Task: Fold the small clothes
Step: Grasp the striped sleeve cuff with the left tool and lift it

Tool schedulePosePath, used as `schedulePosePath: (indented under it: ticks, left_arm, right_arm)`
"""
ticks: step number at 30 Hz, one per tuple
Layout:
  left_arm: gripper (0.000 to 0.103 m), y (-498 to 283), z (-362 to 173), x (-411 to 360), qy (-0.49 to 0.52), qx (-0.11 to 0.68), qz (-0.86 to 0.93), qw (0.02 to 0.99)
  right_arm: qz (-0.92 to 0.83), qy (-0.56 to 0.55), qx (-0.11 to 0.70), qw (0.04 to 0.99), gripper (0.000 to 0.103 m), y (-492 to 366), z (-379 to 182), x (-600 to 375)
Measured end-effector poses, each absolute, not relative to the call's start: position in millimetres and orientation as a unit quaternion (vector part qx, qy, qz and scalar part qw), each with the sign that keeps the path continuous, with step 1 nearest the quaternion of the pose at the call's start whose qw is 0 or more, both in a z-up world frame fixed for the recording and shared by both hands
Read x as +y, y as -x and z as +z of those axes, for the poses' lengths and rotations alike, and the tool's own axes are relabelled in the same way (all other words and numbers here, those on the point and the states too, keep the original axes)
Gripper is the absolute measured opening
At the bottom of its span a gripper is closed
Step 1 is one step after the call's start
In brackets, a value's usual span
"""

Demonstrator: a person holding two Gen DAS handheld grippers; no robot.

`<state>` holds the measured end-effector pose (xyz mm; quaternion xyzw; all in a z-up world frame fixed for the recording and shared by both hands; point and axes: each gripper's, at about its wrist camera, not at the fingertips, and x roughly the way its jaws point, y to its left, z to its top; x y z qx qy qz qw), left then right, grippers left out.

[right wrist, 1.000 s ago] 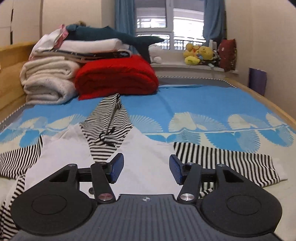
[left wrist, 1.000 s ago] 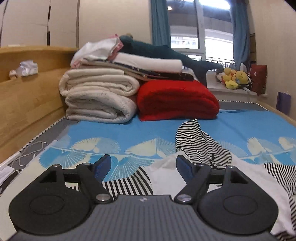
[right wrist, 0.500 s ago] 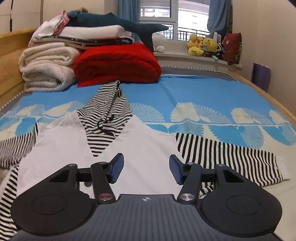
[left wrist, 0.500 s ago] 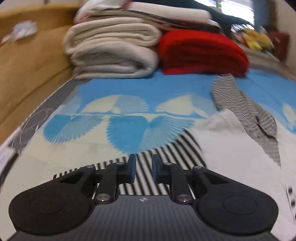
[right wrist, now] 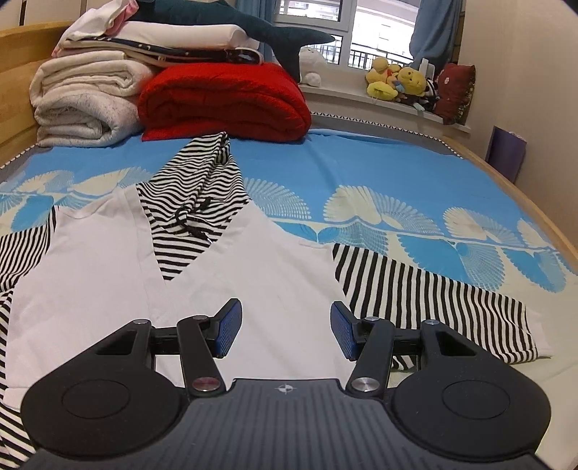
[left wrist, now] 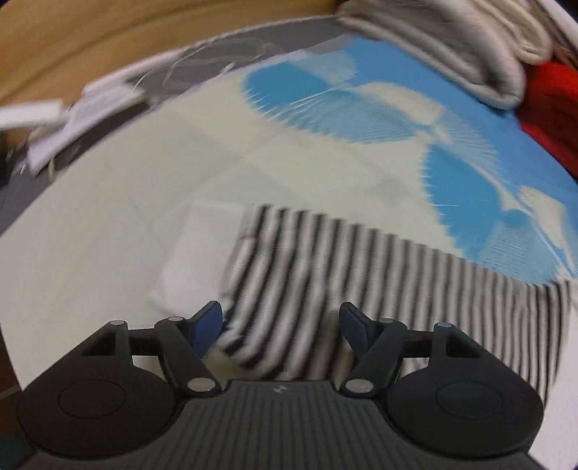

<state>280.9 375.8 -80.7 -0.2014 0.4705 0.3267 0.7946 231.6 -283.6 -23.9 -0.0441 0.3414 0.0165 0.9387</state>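
A small white hooded top (right wrist: 253, 274) with black-and-white striped sleeves and hood lies flat on the blue patterned bed sheet (right wrist: 379, 173). Its striped hood (right wrist: 197, 188) points toward the pillows. In the right wrist view my right gripper (right wrist: 285, 329) hovers open over the white body, with the right striped sleeve (right wrist: 433, 307) beside it. In the blurred left wrist view my left gripper (left wrist: 280, 327) points steeply down over the left striped sleeve (left wrist: 343, 260), near its white cuff (left wrist: 195, 253). Its jaws are opening; the sleeve lies below the gap, not pinched.
Folded cream blankets (right wrist: 83, 105) and a red blanket (right wrist: 224, 101) are stacked at the head of the bed, with a plush shark (right wrist: 253, 29) on top. Soft toys (right wrist: 397, 81) sit on the windowsill. A wooden bed rail (left wrist: 108, 39) and white cables (left wrist: 72, 119) lie left.
My left gripper swung left and down to the left sleeve's end, shutting nearly closed midway and widening again. The right gripper sank only slightly and stayed open.
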Motion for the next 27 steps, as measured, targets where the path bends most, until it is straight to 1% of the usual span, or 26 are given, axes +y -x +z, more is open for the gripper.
schedulePosePath:
  ticks: [6,8,9,10,11,13,18,21,23,25,27]
  left_arm:
    - [0.076,-270,-93,394,0.239,0.486,0.336,0.771]
    - [0.073,-267,-97,397,0.25,0.487,0.333,0.767]
    - [0.07,-266,-97,395,0.248,0.486,0.334,0.769]
    - [0.057,-266,-96,395,0.242,0.485,0.333,0.771]
    - [0.039,-267,-95,392,0.232,0.485,0.331,0.775]
    - [0.014,-267,-94,390,0.229,0.481,0.32,0.783]
    - [0.013,-265,-85,391,0.227,0.458,0.33,0.794]
    - [0.016,-263,-85,395,0.248,0.46,0.331,0.786]
    - [0.03,-260,-89,400,0.275,0.464,0.336,0.772]
    - [0.034,-257,-91,408,0.305,0.458,0.336,0.764]
    - [0.034,-256,-92,412,0.315,0.452,0.337,0.763]
  right_arm:
    - [0.011,0.05,0.345,0.937,0.056,-230,-25,-282]
    - [0.011,0.054,0.346,0.937,0.056,-229,-25,-281]
    - [0.011,0.056,0.346,0.936,0.056,-229,-25,-281]
    - [0.011,0.058,0.346,0.936,0.056,-229,-25,-281]
    - [0.011,0.059,0.346,0.936,0.056,-228,-25,-280]
    - [0.011,0.06,0.345,0.937,0.056,-227,-24,-280]
    - [0.01,0.061,0.343,0.937,0.056,-224,-22,-282]
    - [0.01,0.062,0.342,0.938,0.056,-222,-22,-282]
    - [0.01,0.063,0.342,0.938,0.056,-222,-21,-282]
    - [0.009,0.062,0.342,0.938,0.056,-222,-21,-283]
    - [0.009,0.061,0.342,0.938,0.056,-223,-22,-283]
